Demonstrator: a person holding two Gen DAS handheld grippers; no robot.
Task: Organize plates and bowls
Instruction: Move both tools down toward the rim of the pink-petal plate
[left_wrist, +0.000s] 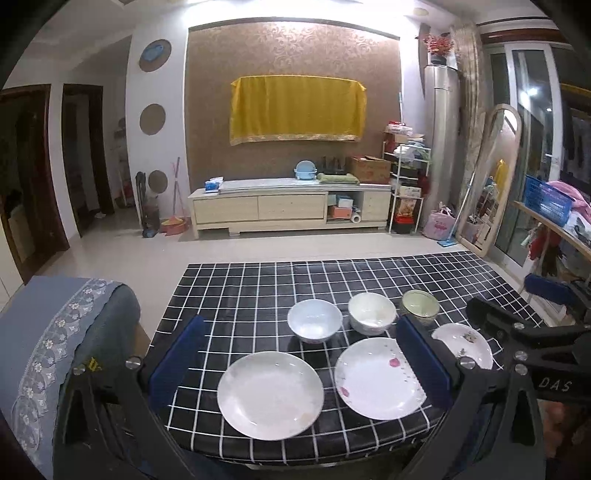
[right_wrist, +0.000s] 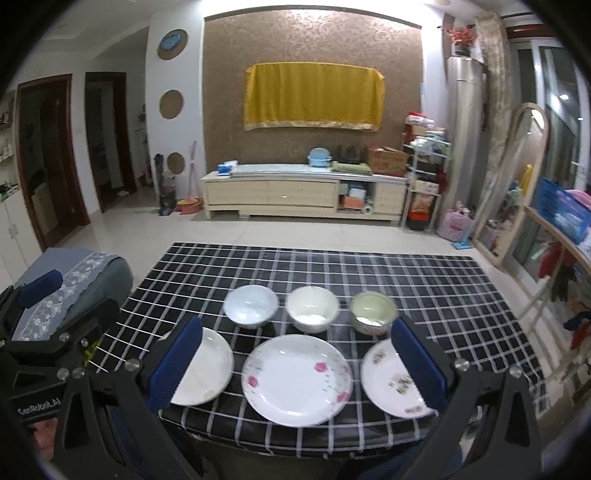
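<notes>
Three plates lie in a near row on the bench (right_wrist: 461, 280), which carries a black cloth with a white grid. The plain white plate (left_wrist: 270, 394) sits at 9 o'clock of the pink-flowered plate (right_wrist: 297, 379), and the small sprigged plate (right_wrist: 395, 380) sits at 3 o'clock of it. No plate touches another.

Behind them, toward 12 o'clock, stands a row of three bowls: a pale blue-white bowl (right_wrist: 251, 305), a cream bowl (right_wrist: 313, 308) and a green-rimmed bowl (right_wrist: 373, 312), each just beside the next but apart. Nothing is stacked.

Both tongs are spread wide and hold nothing. The left tongs (left_wrist: 299, 369) hover over the near edge, framing the plain plate and the flowered plate. The right tongs (right_wrist: 295, 363) hover likewise, with the flowered plate between the fingers.

Judgement: the task stands at its opening step; sorting has not begun. The next move calls for one pair of tongs to descend on a plate rim, most likely at the near edge, and close on it. The thin, glazed rim lying flat on the cloth leaves little purchase, so a slip is the main risk.
</notes>
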